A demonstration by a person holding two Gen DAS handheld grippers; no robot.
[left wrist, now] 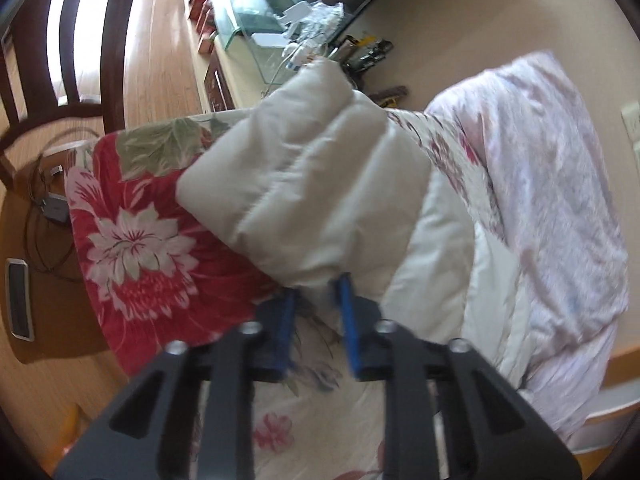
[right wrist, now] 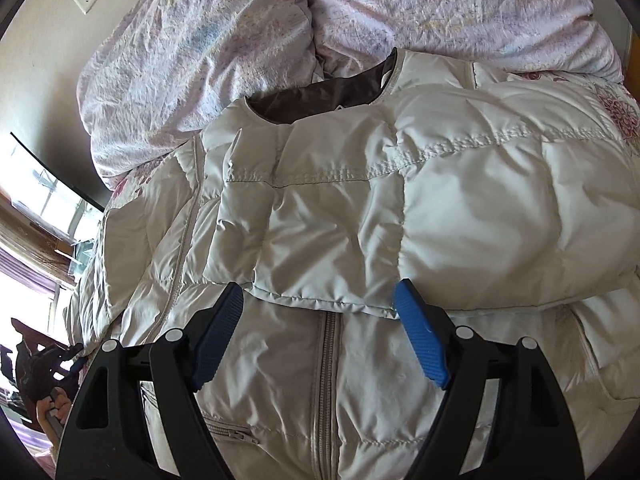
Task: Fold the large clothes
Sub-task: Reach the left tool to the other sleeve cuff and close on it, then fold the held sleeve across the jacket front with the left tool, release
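A white puffer jacket (right wrist: 360,380) lies zipper-up on the bed, its collar toward the quilt. One sleeve (right wrist: 320,220) is folded across the chest. My right gripper (right wrist: 320,292) hovers open just over that sleeve's cuff edge, its blue pads on either side and nothing pinched. In the left wrist view my left gripper (left wrist: 318,286) is shut on the end of the other puffy sleeve (left wrist: 304,184), which stretches away from the blue fingers (left wrist: 286,320) above the bed's edge. The rest of the jacket (left wrist: 432,264) lies to the right.
A crumpled pale pink quilt (right wrist: 240,40) is heaped at the head of the bed. The red floral bedspread (left wrist: 140,240) hangs over the bed's side. Beyond it are the wooden floor, a dark chair (left wrist: 60,60), a low brown stand with cables (left wrist: 48,200) and a glass cabinet (left wrist: 248,8).
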